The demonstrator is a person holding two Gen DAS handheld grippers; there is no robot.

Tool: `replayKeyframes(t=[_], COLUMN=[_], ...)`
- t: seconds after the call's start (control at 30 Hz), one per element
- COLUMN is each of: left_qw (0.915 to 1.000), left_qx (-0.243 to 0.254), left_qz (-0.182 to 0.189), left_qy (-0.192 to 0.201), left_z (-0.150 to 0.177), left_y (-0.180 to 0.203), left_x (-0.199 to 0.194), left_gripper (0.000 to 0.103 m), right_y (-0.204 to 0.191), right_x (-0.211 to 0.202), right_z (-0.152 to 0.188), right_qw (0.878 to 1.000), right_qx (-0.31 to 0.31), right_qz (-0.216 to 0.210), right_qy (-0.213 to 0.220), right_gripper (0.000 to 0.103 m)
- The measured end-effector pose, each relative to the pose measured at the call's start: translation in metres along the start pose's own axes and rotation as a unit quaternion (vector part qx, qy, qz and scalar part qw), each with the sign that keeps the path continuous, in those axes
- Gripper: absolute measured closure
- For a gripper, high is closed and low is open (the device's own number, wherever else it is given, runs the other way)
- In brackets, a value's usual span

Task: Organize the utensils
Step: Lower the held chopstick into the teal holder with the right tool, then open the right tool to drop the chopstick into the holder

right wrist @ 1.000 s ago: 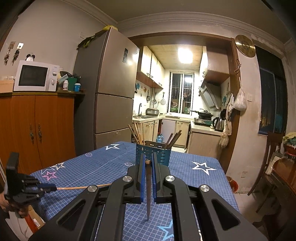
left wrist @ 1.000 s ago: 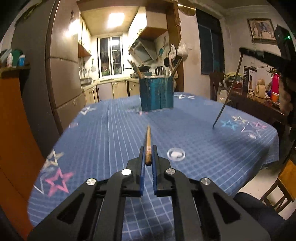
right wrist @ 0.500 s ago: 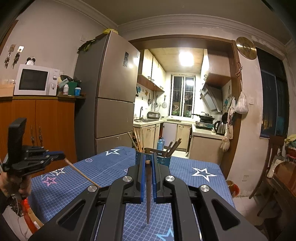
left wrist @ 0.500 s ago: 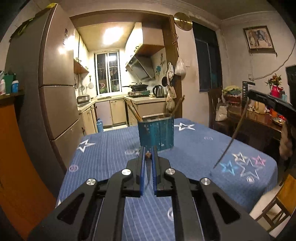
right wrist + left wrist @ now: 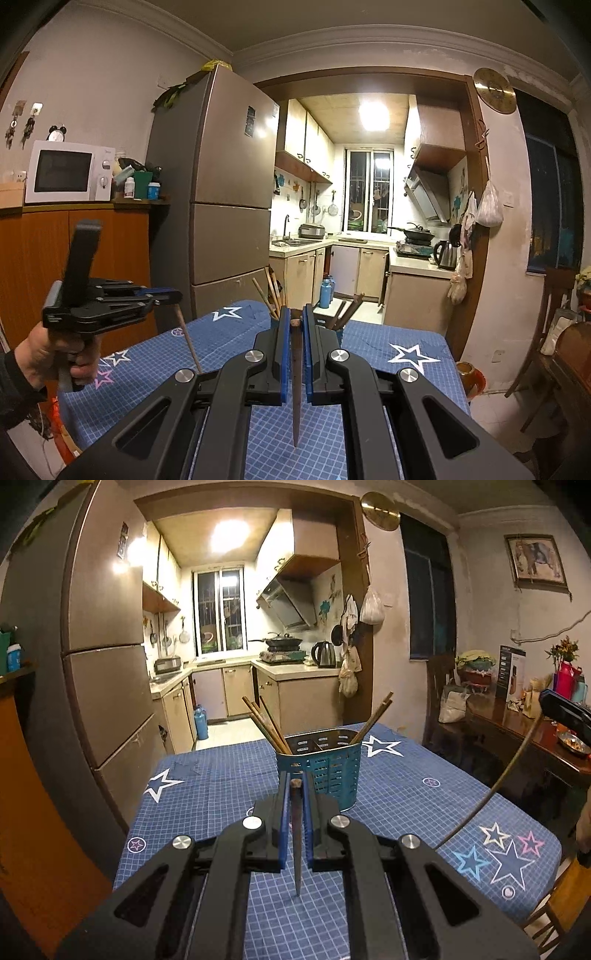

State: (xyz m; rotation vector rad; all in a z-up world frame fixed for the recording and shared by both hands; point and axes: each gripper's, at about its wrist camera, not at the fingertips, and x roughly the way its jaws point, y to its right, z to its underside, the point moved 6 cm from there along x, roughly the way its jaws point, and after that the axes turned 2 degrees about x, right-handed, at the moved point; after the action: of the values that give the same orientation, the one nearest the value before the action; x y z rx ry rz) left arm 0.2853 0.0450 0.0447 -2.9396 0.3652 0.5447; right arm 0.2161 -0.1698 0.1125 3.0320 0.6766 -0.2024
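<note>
Now the left gripper (image 5: 295, 794) pinches one chopstick (image 5: 296, 838) and the right gripper (image 5: 294, 328) pinches another chopstick (image 5: 296, 387), above the table's (image 5: 406, 794) middle near the blue holder (image 5: 325, 768). Light, stiff, thin; hold the thick end.

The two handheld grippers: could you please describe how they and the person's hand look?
Both the left gripper and the right gripper are matte black, with angular linkage arms, round silver bolts and blue-lined jaws. A bare hand with a dark sleeve grips the left one's black pistol handle.
</note>
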Motion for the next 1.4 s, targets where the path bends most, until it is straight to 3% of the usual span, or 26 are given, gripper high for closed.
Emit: replayKeyframes(t=[0.27,0.53,0.93,1.13,1.4], left_qw=[1.0000,1.0000,0.9993,0.9983,0.9973], left_qx=[-0.006,-0.008,-0.019,-0.033,-0.044], left_qz=[-0.001,-0.001,0.004,-0.002,-0.012], left_qy=[-0.005,0.001,0.033,0.048,0.057], left_z=[-0.021,-0.063,-0.137,-0.170,-0.192], left_y=[0.001,0.000,-0.001,-0.005,-0.014], left_x=[0.005,0.001,0.005,0.020,0.053], left_gripper=[0.098,0.098,0.098,0.098,0.098], right_y=[0.011,0.014,0.025,0.036,0.050], right_x=[0.024,0.046,0.090,0.124,0.170], right_z=[-0.024,-0.048,-0.124,-0.163,-0.183], right_qw=[1.000,0.999,1.000,1.000,1.000], right_qx=[0.015,0.017,0.018,0.021,0.016], right_qz=[-0.010,-0.013,-0.010,-0.002,0.012], right_qy=[-0.015,-0.031,-0.018,-0.007,-0.010], right_gripper=[0.095,0.095,0.095,0.095,0.095])
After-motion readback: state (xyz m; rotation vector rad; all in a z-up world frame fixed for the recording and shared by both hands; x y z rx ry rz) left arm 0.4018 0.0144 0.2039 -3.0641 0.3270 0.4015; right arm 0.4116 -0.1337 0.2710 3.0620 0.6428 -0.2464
